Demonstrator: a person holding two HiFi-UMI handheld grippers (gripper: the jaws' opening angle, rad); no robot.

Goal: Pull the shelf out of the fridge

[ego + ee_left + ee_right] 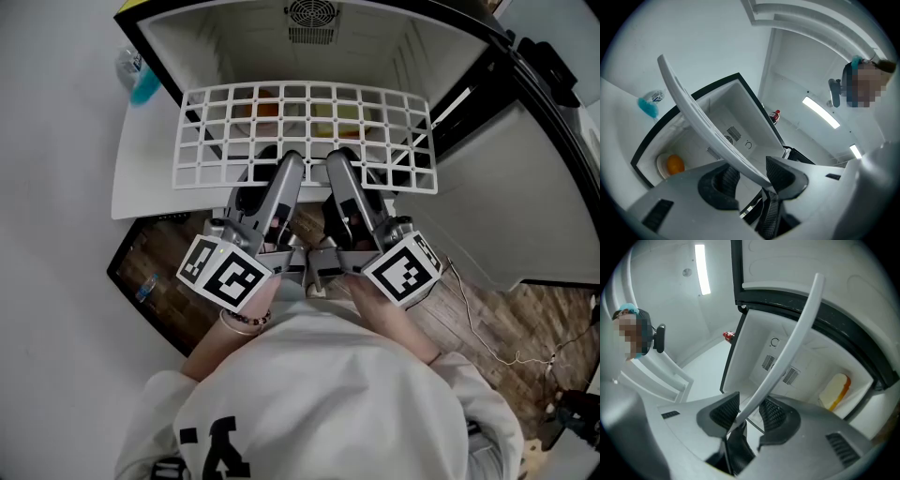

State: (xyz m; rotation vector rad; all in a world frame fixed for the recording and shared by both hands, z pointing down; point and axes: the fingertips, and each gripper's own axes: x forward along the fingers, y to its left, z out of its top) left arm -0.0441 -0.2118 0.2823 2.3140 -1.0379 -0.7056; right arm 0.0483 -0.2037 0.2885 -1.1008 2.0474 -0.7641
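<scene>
- At the fridge (225,42) mouth, the shelf (305,141) sits mostly drawn out, with its rear edge near the opening. A skewed pull could jam a rear corner against a side wall.
- Left gripper (284,167) and right gripper (342,164) both clamp the front edge, close together. The unsupported rear could sag or swing.
- Below, a dropped shelf could strike the orange item (675,164).
</scene>
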